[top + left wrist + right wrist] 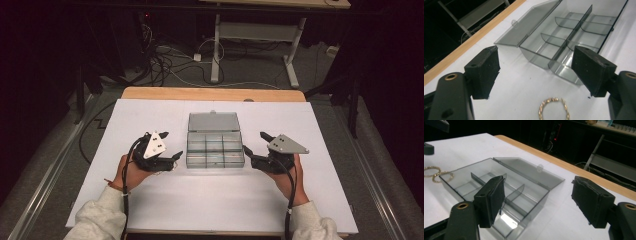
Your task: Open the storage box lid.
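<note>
A clear grey compartment box (215,148) stands on the middle of the white mat with its lid (214,121) folded back flat. Its compartments look empty. My left gripper (171,145) is open just left of the box, my right gripper (255,142) open just right of it. In the left gripper view the jaws (536,72) stand wide apart over a gold chain ring (554,109) lying on the mat, short of the box (574,37). The right gripper (537,200) faces the box (491,185) from its other side, and the gold chain (435,173) lies beyond it.
The white mat (210,200) covers a wooden table whose bare edge (212,93) runs along the back. Behind it are another table's white legs (216,50) and cables on the floor (165,62). Dark floor lies on both sides.
</note>
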`<state>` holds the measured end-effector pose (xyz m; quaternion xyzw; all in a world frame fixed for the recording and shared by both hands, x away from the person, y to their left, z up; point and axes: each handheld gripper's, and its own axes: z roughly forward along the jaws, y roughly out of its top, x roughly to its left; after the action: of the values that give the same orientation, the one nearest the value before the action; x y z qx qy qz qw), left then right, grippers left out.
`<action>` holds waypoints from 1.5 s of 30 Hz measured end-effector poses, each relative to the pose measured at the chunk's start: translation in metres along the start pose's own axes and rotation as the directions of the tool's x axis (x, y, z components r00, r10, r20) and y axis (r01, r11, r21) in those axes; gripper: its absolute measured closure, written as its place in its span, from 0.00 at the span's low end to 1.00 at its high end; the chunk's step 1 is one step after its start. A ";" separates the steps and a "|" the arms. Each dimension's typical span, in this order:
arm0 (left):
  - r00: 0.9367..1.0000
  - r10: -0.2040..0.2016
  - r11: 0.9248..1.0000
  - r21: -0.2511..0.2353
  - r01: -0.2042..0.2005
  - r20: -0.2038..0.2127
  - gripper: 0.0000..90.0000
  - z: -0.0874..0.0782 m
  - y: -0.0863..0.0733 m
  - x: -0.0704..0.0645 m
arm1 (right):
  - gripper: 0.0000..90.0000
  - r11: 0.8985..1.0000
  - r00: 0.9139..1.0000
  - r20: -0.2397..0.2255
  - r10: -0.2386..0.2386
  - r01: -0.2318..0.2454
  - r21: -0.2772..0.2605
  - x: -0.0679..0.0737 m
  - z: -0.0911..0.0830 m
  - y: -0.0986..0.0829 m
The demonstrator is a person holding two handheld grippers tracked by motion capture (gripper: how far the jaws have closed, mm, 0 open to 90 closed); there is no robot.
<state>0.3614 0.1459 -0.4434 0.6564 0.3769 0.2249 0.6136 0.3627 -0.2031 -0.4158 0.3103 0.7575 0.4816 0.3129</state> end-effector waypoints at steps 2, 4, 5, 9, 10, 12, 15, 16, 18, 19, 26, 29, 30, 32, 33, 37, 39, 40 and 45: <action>1.000 -0.019 1.000 0.005 0.019 -0.003 0.24 -0.006 -0.001 0.003 | 0.29 1.000 1.000 -0.002 0.000 0.000 0.004 0.000 -0.006 -0.003; 1.000 -0.028 0.999 0.017 0.028 0.000 0.24 -0.012 -0.004 0.005 | 0.28 1.000 1.000 0.006 -0.003 0.003 0.000 0.001 -0.012 -0.006; 1.000 -0.020 0.999 0.028 0.020 0.000 0.25 -0.014 -0.007 0.005 | 0.28 1.000 1.000 0.004 -0.001 0.001 -0.002 0.001 -0.015 -0.007; 1.000 -0.003 0.996 0.094 0.002 0.006 0.26 -0.024 -0.021 0.005 | 0.28 1.000 1.000 0.009 -0.014 0.014 0.016 0.004 -0.027 -0.015; 1.000 0.002 0.994 0.113 -0.002 0.004 0.27 -0.027 -0.025 0.006 | 0.28 0.999 1.000 0.017 -0.024 0.023 0.028 0.005 -0.029 -0.017; 1.000 -0.002 0.990 0.141 0.002 -0.001 0.29 -0.033 -0.033 0.010 | 0.28 0.997 0.997 0.041 -0.058 0.056 0.056 0.008 -0.033 -0.021; 0.998 -0.069 0.982 0.175 0.069 -0.007 0.36 -0.041 -0.042 0.018 | 0.29 0.996 0.998 0.027 -0.058 0.056 0.065 0.011 -0.040 -0.028; 0.996 -0.086 0.978 0.191 0.087 -0.009 0.38 -0.043 -0.046 0.020 | 0.29 0.996 0.998 0.023 -0.059 0.057 0.068 0.013 -0.041 -0.030; 0.992 -0.125 0.968 0.217 0.123 -0.005 0.44 -0.046 -0.050 0.024 | 0.29 0.995 0.998 0.017 -0.066 0.064 0.078 0.016 -0.045 -0.033; 0.988 -0.151 0.961 0.231 0.150 -0.012 0.47 -0.046 -0.052 0.026 | 0.29 0.994 0.997 0.015 -0.071 0.069 0.080 0.018 -0.047 -0.035; 0.979 -0.202 0.938 0.281 0.202 -0.031 0.64 -0.042 -0.058 0.029 | 0.30 0.991 0.998 -0.015 -0.058 0.059 0.120 0.025 -0.057 -0.052; 0.975 -0.219 0.934 0.283 0.218 -0.030 0.69 -0.040 -0.058 0.029 | 0.32 0.991 0.999 -0.033 -0.037 0.041 0.128 0.024 -0.061 -0.058; 0.974 -0.224 0.933 0.281 0.224 -0.036 0.72 -0.039 -0.057 0.030 | 0.32 0.991 0.999 -0.039 -0.025 0.030 0.131 0.024 -0.062 -0.060; 0.971 -0.232 0.932 0.276 0.237 -0.050 0.78 -0.038 -0.057 0.031 | 0.32 0.990 0.999 -0.036 -0.032 0.036 0.135 0.023 -0.064 -0.062; 0.969 -0.239 0.930 0.272 0.246 -0.058 0.80 -0.036 -0.056 0.032 | 0.32 0.990 0.999 -0.037 -0.035 0.039 0.134 0.023 -0.064 -0.062; 0.966 -0.244 0.930 0.261 0.259 -0.086 0.86 -0.032 -0.055 0.033 | 0.33 0.991 0.999 -0.035 -0.034 0.038 0.125 0.024 -0.064 -0.061; 0.965 -0.245 0.931 0.254 0.262 -0.098 0.89 -0.032 -0.055 0.033 | 0.33 0.991 0.998 -0.039 -0.040 0.045 0.127 0.025 -0.063 -0.060; 0.965 -0.243 0.932 0.253 0.261 -0.101 0.92 -0.032 -0.055 0.033 | 0.33 0.991 0.998 -0.041 -0.043 0.048 0.126 0.026 -0.063 -0.060; 0.969 -0.230 0.936 0.253 0.246 -0.091 0.95 -0.033 -0.055 0.032 | 0.34 0.991 0.998 -0.043 -0.048 0.053 0.121 0.026 -0.064 -0.060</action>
<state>0.3438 0.1897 -0.4976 0.6743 0.4981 0.1167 0.5326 0.2871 -0.2381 -0.4536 0.3001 0.7993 0.4323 0.2901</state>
